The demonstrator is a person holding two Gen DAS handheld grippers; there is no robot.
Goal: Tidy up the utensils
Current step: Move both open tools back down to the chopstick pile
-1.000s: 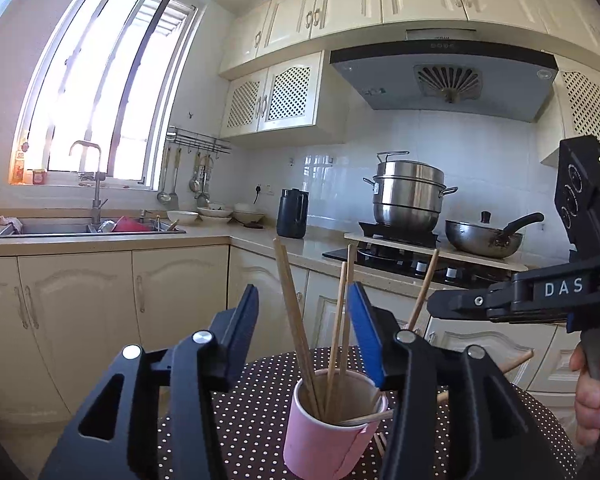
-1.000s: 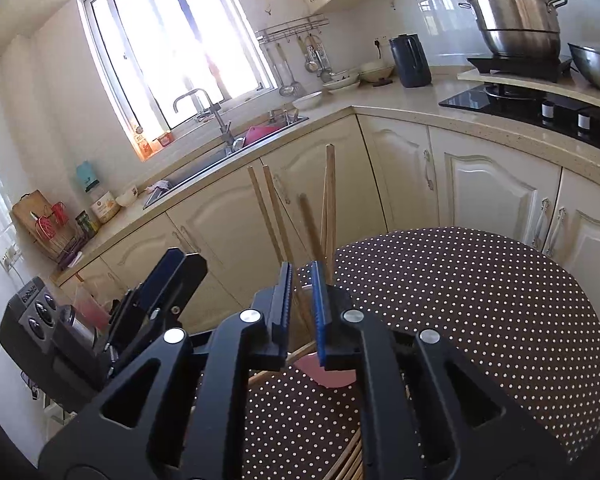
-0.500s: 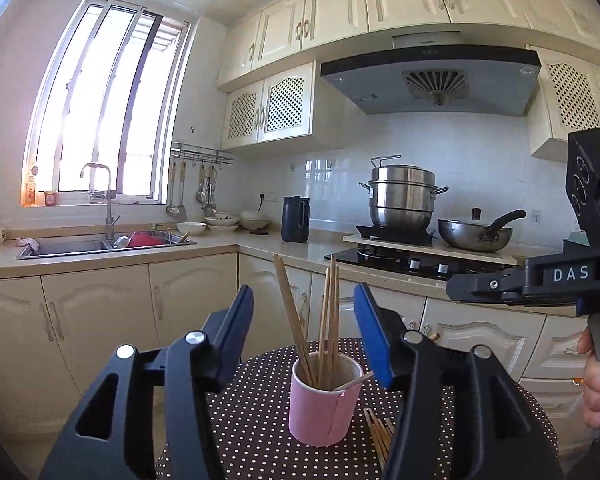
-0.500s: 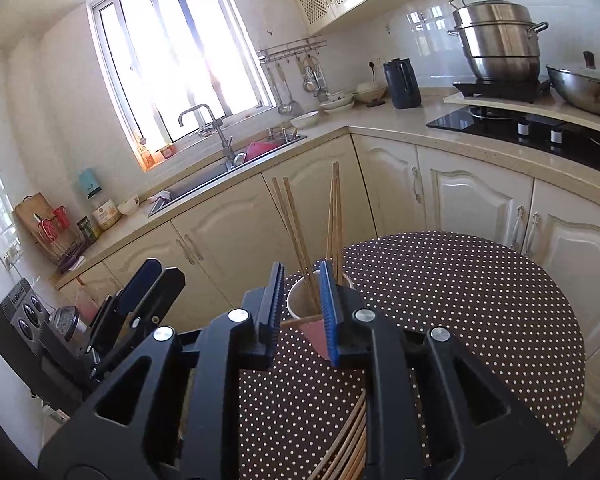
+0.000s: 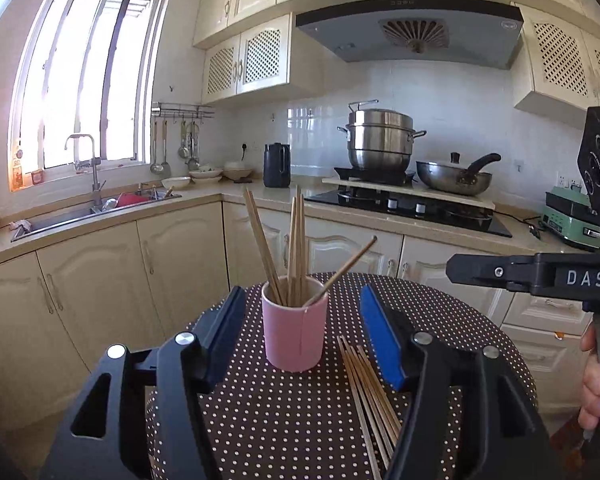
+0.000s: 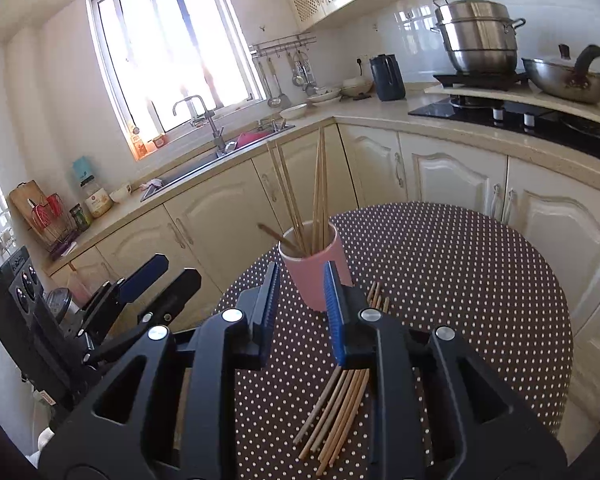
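Note:
A pink cup (image 5: 294, 334) stands on the round dotted table (image 5: 284, 412) and holds several wooden chopsticks (image 5: 296, 248). It also shows in the right wrist view (image 6: 318, 268). A bundle of loose chopsticks (image 5: 366, 390) lies on the table just right of the cup, also seen from the right wrist (image 6: 338, 410). My left gripper (image 5: 302, 332) is open and empty, with its jaws on either side of the cup and apart from it. My right gripper (image 6: 300, 304) is open and empty, just short of the cup.
Cream kitchen cabinets (image 5: 100, 292) and a counter with a sink (image 5: 80, 212) run behind the table. A stove (image 5: 412, 206) carries a steel pot (image 5: 380, 140) and a wok (image 5: 454, 176). A black kettle (image 5: 277, 165) stands on the counter.
Both grippers have drawn back from the cup. The right gripper, nearly shut around chopsticks over the cup before, has opened and left them in the cup.

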